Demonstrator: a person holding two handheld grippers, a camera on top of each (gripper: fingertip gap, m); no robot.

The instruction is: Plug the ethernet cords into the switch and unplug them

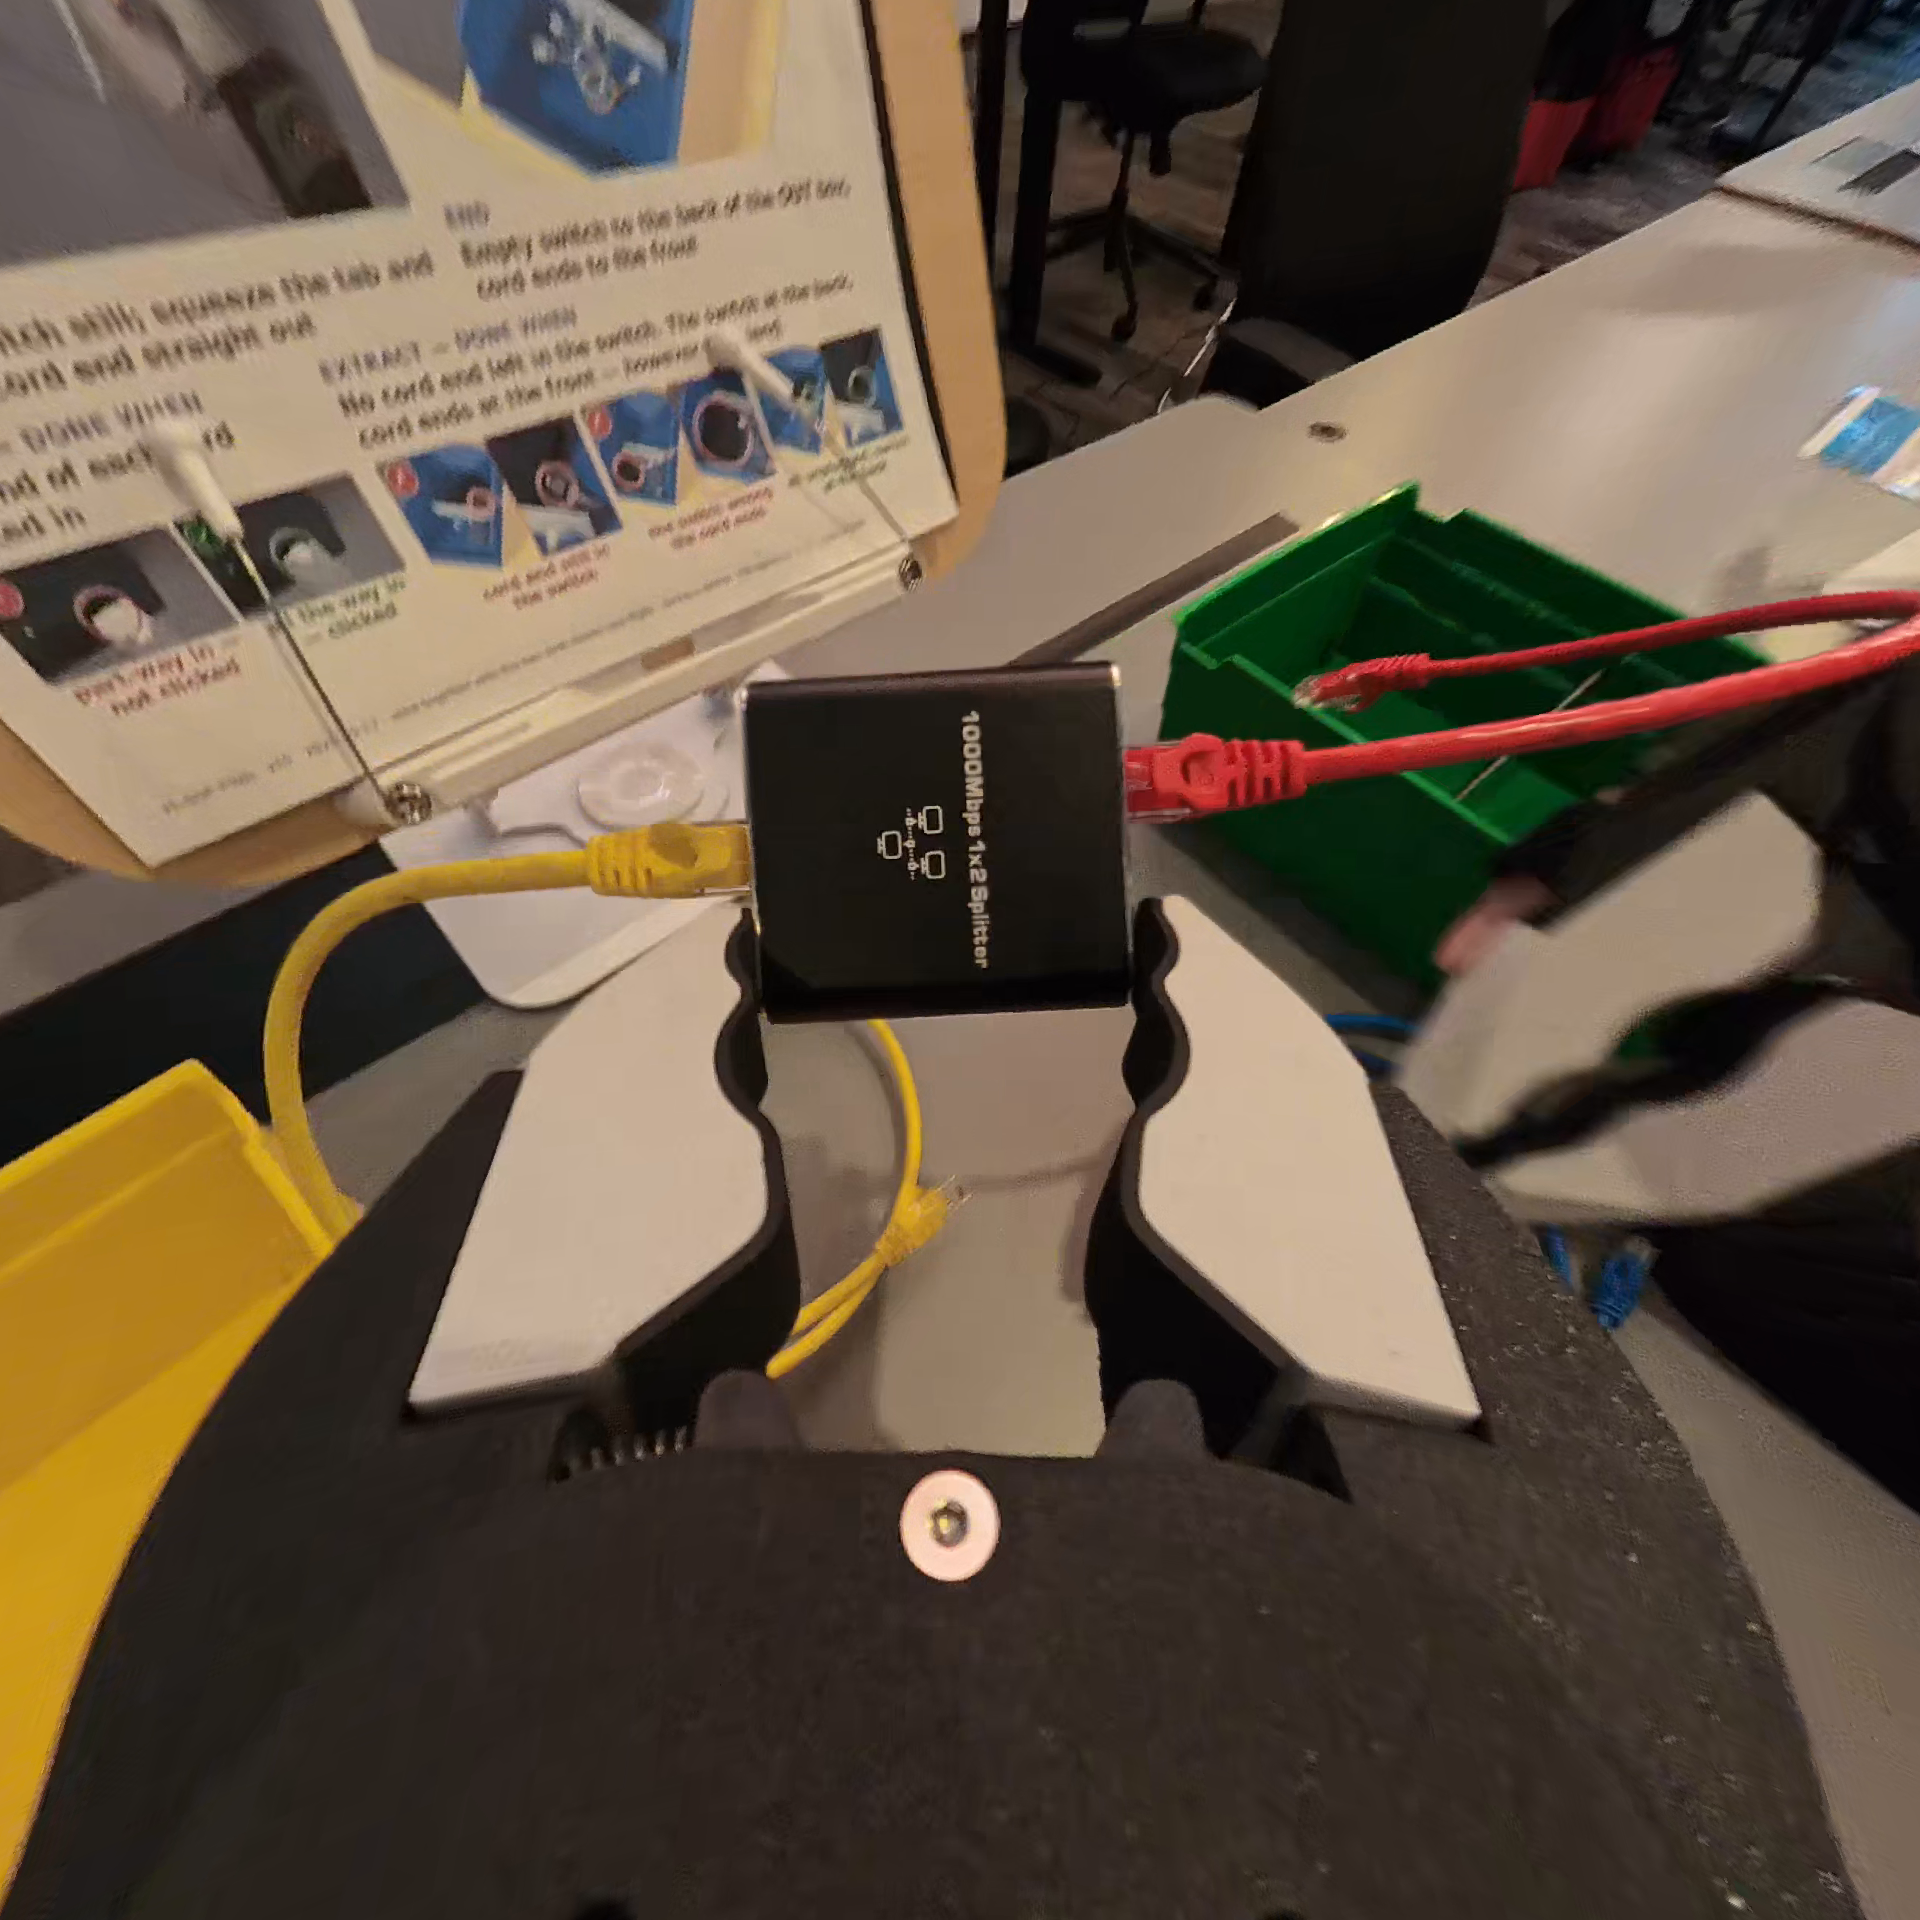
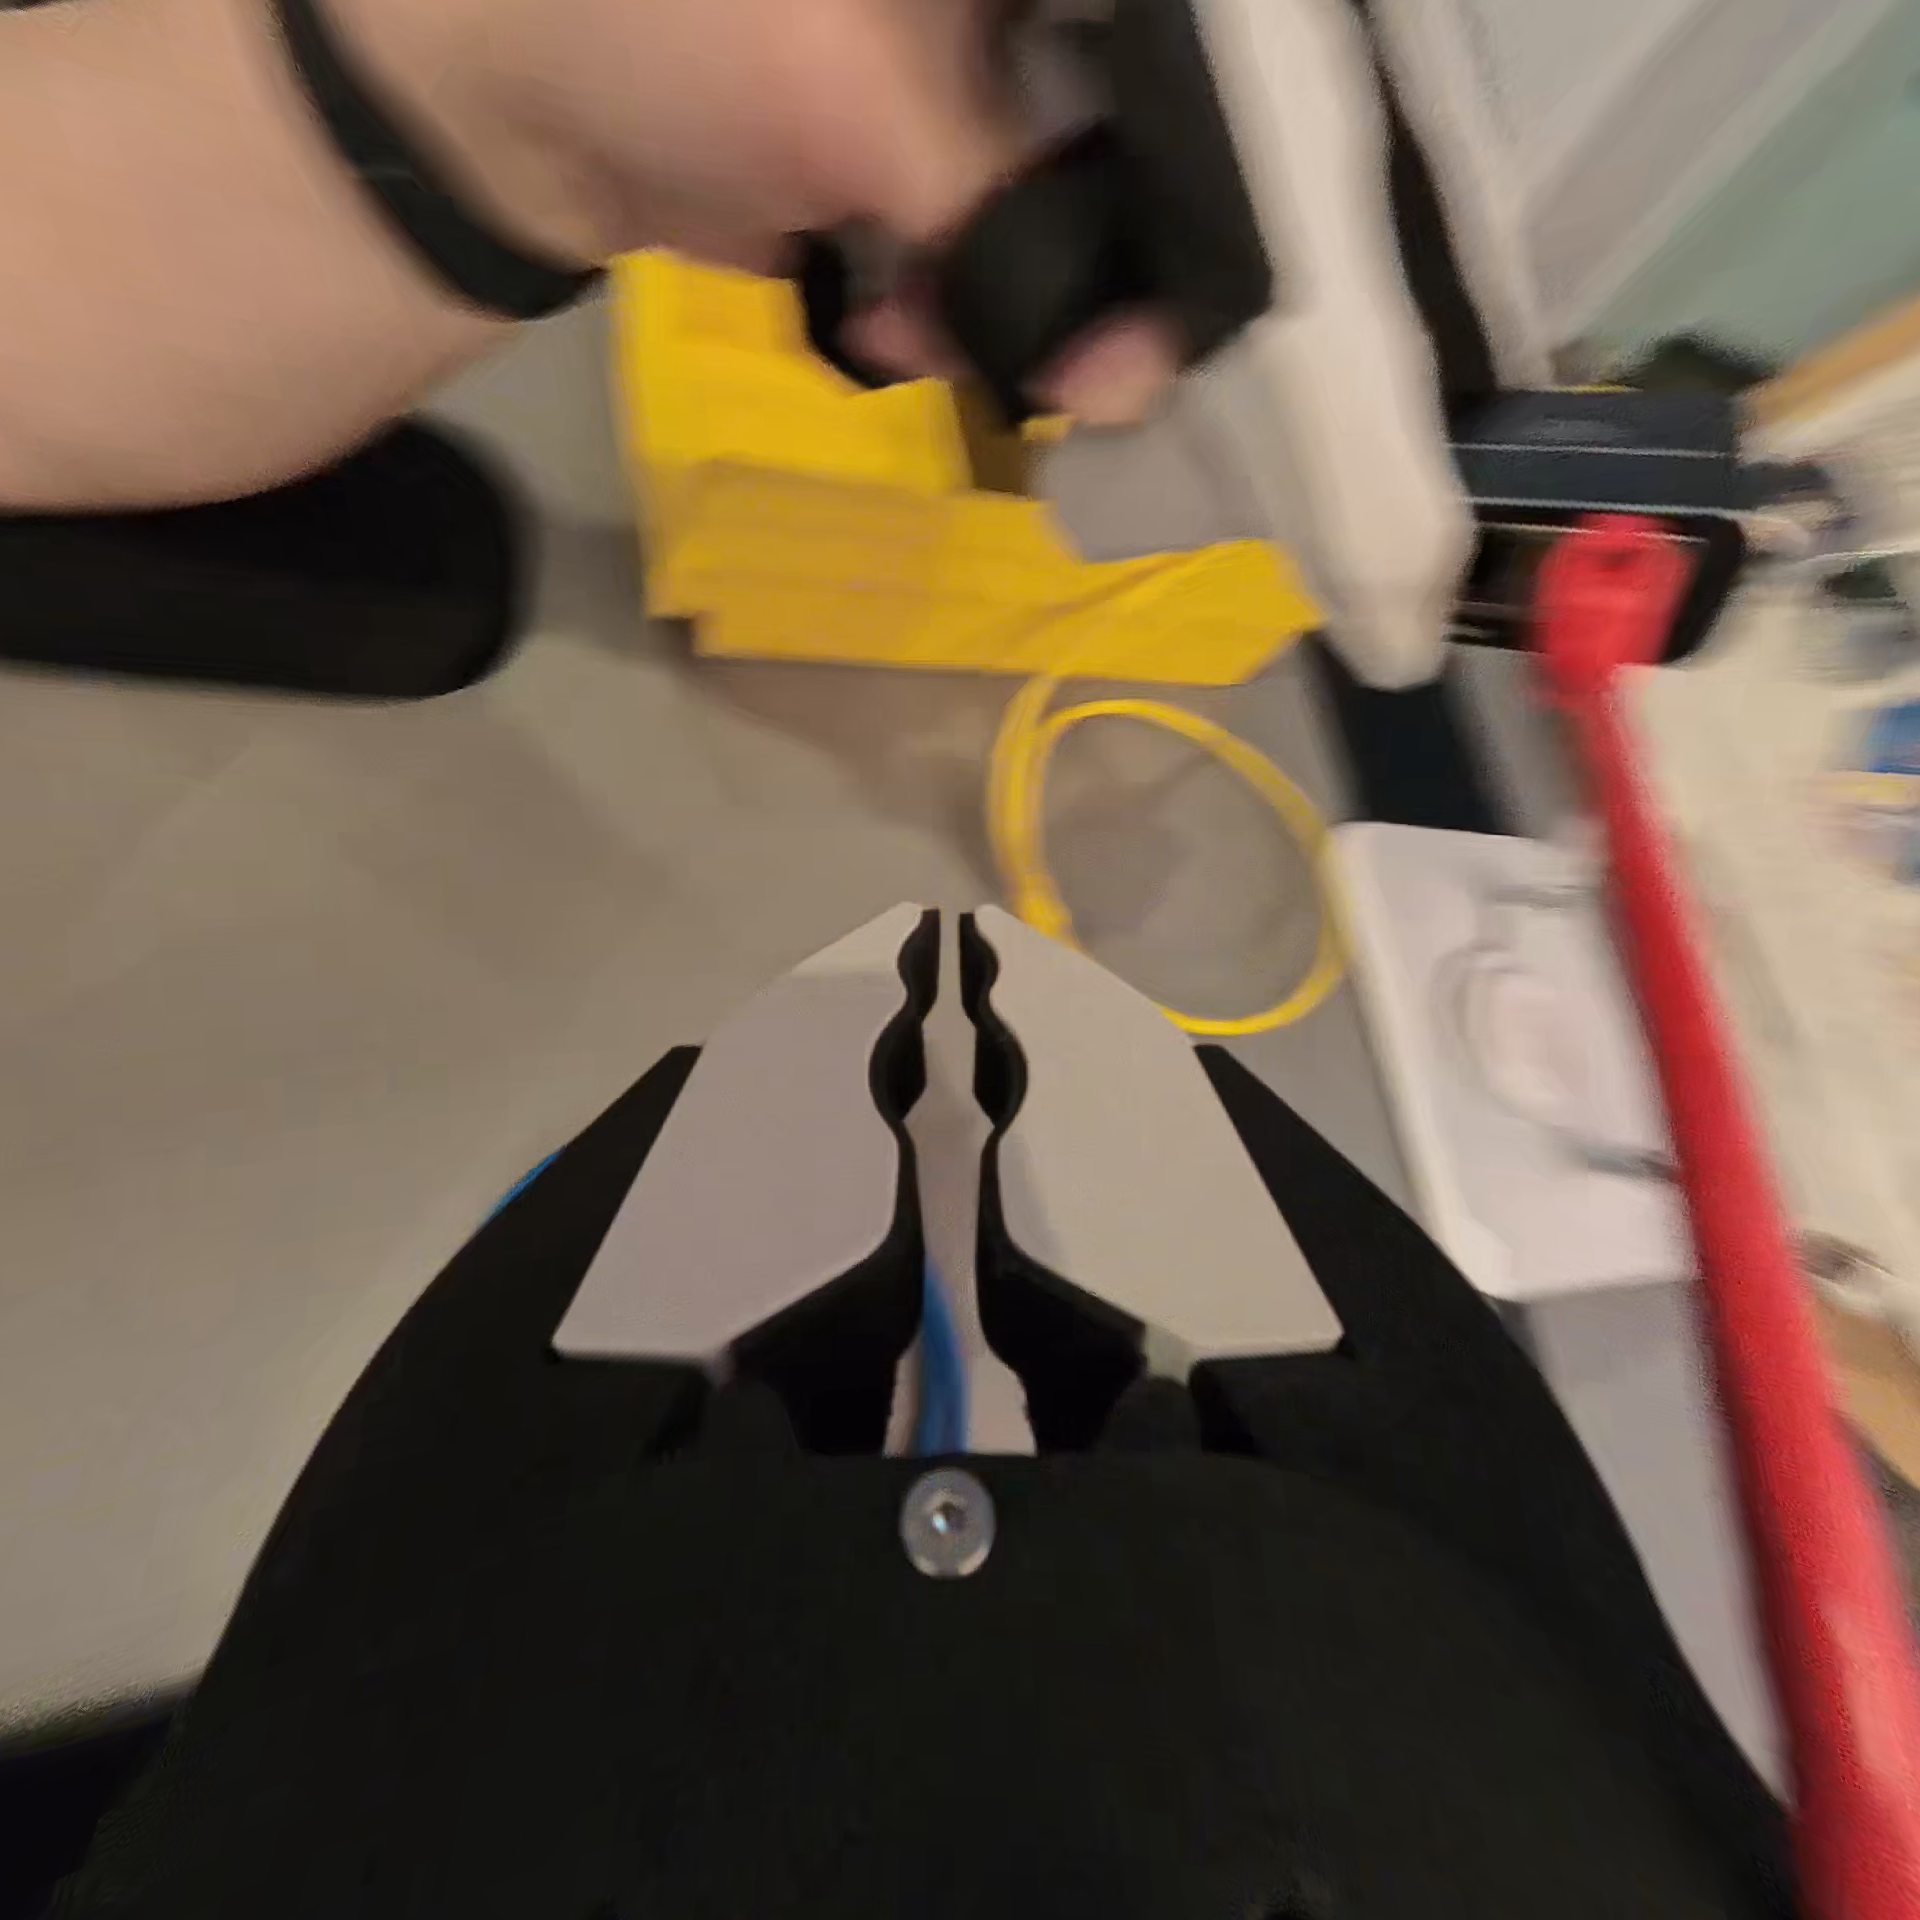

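So the grey bench (image 1: 1558, 343) carries pretty much everything here. Biggest thing on it is the instruction board (image 1: 436, 395), propped upright toward the bench's far left, with photos and printed text on it (blurry, and not going into that anyway). Next the yellow bin (image 1: 114, 1278) at the near left edge, and a green bin (image 1: 1434, 707) with dividers over on the right side.

The left gripper (image 1: 943, 961) has its jaws spread fairly wide and clamped on the near end of the switch (image 1: 935, 842), a small black box that looks to be held up off the bench, roughly over the middle. Both fingers (image 1: 623, 1143) press against its sides.

The yellow cord (image 1: 312, 935) is plugged into the switch's left side and loops down to the bench, its free plug lying under the gripper. The red cord (image 1: 1558, 727) is plugged into the right side and runs off toward the right edge; its other red plug hangs over the green bin.

The right gripper (image 2: 949, 925) hangs over bare bench with its jaws nearly closed, just a sliver of gap and nothing between the tips. That view is heavily motion-blurred. A bit of blue cord (image 2: 940, 1382) shows behind and below the fingers, lying on the bench near the right gripper; whether it's touching the gripper, I honestly can't tell.
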